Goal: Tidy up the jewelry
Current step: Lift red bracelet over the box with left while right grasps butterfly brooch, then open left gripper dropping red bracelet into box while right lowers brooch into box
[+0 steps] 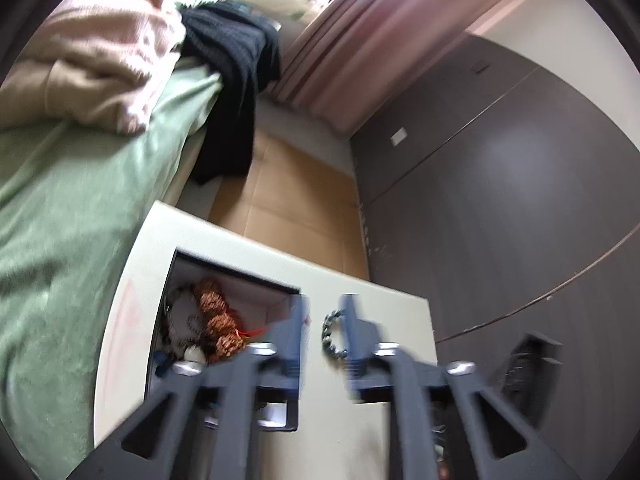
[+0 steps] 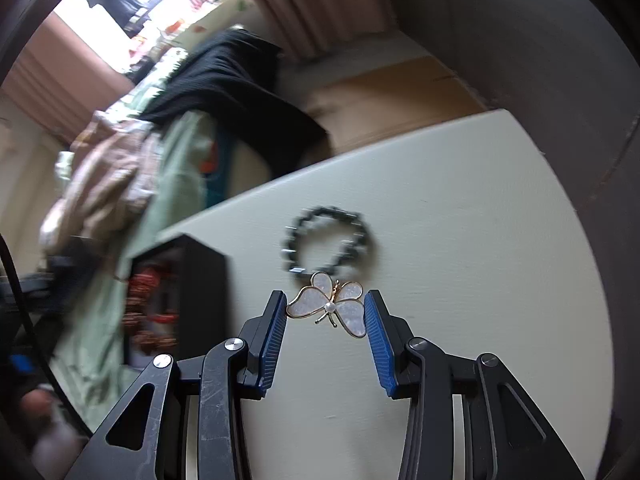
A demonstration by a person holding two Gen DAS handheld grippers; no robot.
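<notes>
A butterfly brooch point(image 2: 329, 307) is held between the blue pads of the right gripper point(image 2: 326, 322), in the lower middle of the right wrist view. The pads are pressed on the two wing tips, one on each side, so the brooch is gripped. It seems to be lifted a little off the pale table top point(image 2: 480, 240), but that cannot be told for sure.

Just above the brooch in that view, a dark bead bracelet point(image 2: 329, 240) is seen lying flat on the table. It is not held by anything. In the left wrist view the same bracelet point(image 1: 330, 334) is seen in the lower middle, in the gap of the left gripper point(image 1: 325, 334). The jaws there are spread apart and are not pressed on the beads, though the picture is blurred.

A dark box point(image 1: 236, 292) is seen at the lower left of the left wrist view. Some things are already put inside it: brown and orange bead strings point(image 1: 218, 320) and a few small pieces that are too blurred to name.

So the job is judged to be partly done. Some jewelry is in the box. The brooch is picked up but not yet put away, and the bracelet is left on the table to be taken next.
</notes>
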